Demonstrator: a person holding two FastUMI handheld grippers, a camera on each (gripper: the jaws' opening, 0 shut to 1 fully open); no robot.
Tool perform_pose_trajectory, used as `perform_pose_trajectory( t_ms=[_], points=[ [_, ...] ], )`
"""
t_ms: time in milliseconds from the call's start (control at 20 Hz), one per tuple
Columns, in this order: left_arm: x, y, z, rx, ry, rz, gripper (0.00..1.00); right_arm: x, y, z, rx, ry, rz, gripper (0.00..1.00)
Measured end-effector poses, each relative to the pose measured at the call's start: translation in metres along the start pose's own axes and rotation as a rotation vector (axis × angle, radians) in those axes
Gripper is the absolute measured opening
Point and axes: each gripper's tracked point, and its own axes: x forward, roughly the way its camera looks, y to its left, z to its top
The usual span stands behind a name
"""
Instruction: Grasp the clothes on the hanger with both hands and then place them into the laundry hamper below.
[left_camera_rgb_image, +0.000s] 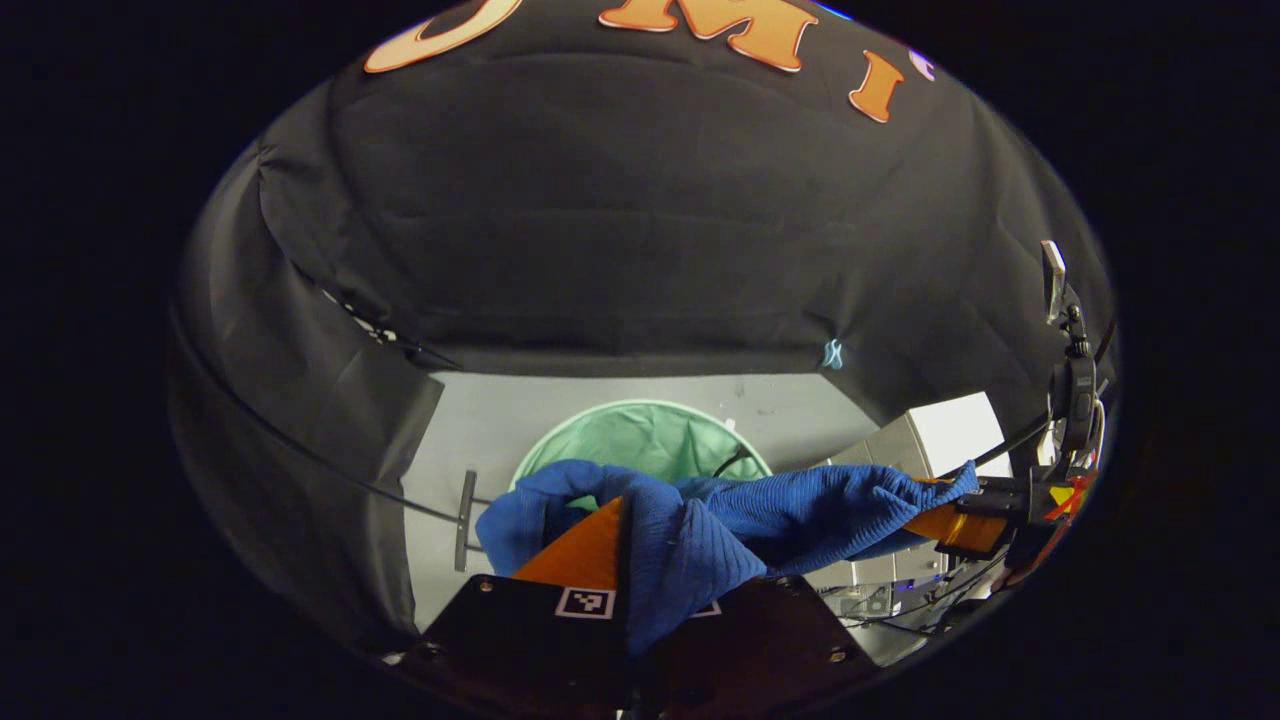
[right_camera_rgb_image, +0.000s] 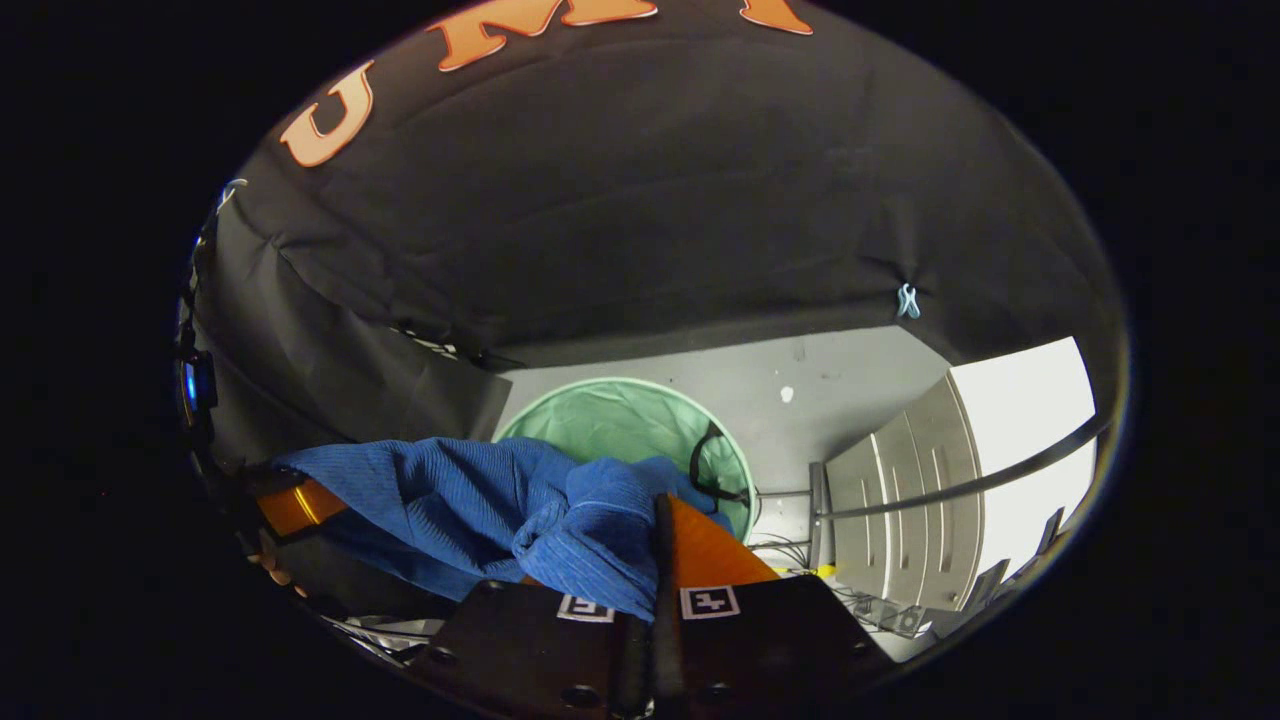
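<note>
A blue ribbed garment (left_camera_rgb_image: 740, 525) hangs stretched between my two grippers, above a round green mesh laundry hamper (left_camera_rgb_image: 640, 440) on the grey floor. In the left gripper view, my left gripper (left_camera_rgb_image: 628, 520) is shut on one bunched end of the cloth, and the right gripper (left_camera_rgb_image: 965, 512) holds the other end at the far right. In the right gripper view, my right gripper (right_camera_rgb_image: 655, 520) is shut on a fold of the blue garment (right_camera_rgb_image: 470, 500), with the hamper (right_camera_rgb_image: 630, 425) just beyond. The left gripper (right_camera_rgb_image: 300, 505) shows at the far left, holding the cloth.
A white cabinet with drawers (right_camera_rgb_image: 930, 480) stands to the right of the hamper. A thin dark bar (right_camera_rgb_image: 960, 482) crosses in front of it. A stand foot (left_camera_rgb_image: 465, 520) and a cable lie on the floor left of the hamper. Black cloth walls close the booth.
</note>
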Motion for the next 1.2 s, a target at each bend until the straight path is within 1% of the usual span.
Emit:
perform_pose_trajectory(
  t_ms=[100, 250, 400, 450, 500, 550, 600, 650, 750, 800, 850, 900, 950, 1000, 1100, 1150, 1200],
  points=[
    [-0.001, 0.001, -0.008, -0.001, 0.048, 0.009, 0.06, 0.009, 0.000, -0.010, 0.003, 0.029, -0.014, 0.16],
    [-0.009, 0.006, -0.023, 0.000, 0.120, 0.036, 0.07, 0.014, 0.001, -0.025, 0.012, 0.076, -0.029, 0.18],
    [-0.013, 0.005, -0.034, -0.019, 0.174, 0.046, 0.17, 0.024, -0.001, -0.038, 0.015, 0.122, -0.048, 0.18],
    [-0.017, 0.004, -0.034, -0.022, 0.183, 0.048, 0.19, 0.024, -0.001, -0.042, 0.015, 0.134, -0.050, 0.21],
    [-0.016, 0.007, -0.035, -0.021, 0.186, 0.053, 0.12, 0.026, 0.000, -0.048, 0.017, 0.146, -0.048, 0.21],
    [-0.017, 0.010, -0.035, -0.019, 0.185, 0.056, 0.16, 0.027, 0.003, -0.051, 0.020, 0.157, -0.042, 0.21],
    [-0.014, 0.008, -0.037, -0.021, 0.186, 0.052, 0.25, 0.028, 0.007, -0.053, 0.027, 0.161, -0.030, 0.21],
    [-0.016, 0.008, -0.038, -0.024, 0.186, 0.051, 0.24, 0.026, 0.010, -0.053, 0.026, 0.164, -0.028, 0.10],
    [-0.015, 0.005, -0.039, -0.028, 0.180, 0.044, 0.47, 0.023, 0.013, -0.051, 0.019, 0.155, -0.022, 0.35],
    [-0.019, 0.005, -0.039, -0.028, 0.177, 0.043, 0.58, 0.021, 0.011, -0.048, 0.011, 0.148, -0.031, 0.48],
    [-0.022, 0.005, -0.039, -0.026, 0.172, 0.045, 0.69, 0.017, 0.010, -0.045, 0.006, 0.142, -0.032, 0.48],
    [-0.024, 0.005, -0.040, -0.025, 0.166, 0.048, 0.76, 0.016, 0.013, -0.044, 0.005, 0.137, -0.030, 0.59],
    [-0.025, 0.005, -0.039, -0.025, 0.161, 0.051, 0.81, 0.012, 0.013, -0.044, 0.002, 0.131, -0.031, 0.51],
    [-0.031, 0.004, -0.038, -0.024, 0.153, 0.057, 0.85, 0.008, 0.013, -0.042, -0.002, 0.123, -0.032, 0.76],
    [-0.040, 0.004, -0.034, -0.022, 0.131, 0.072, 0.94, -0.002, 0.012, -0.038, -0.007, 0.100, -0.034, 0.75],
    [-0.044, 0.005, -0.028, -0.019, 0.114, 0.080, 0.94, -0.008, 0.012, -0.034, -0.010, 0.085, -0.035, 0.84],
    [-0.050, 0.003, -0.023, -0.018, 0.093, 0.083, 1.00, -0.015, 0.013, -0.030, -0.010, 0.065, -0.034, 1.00]
  ],
)
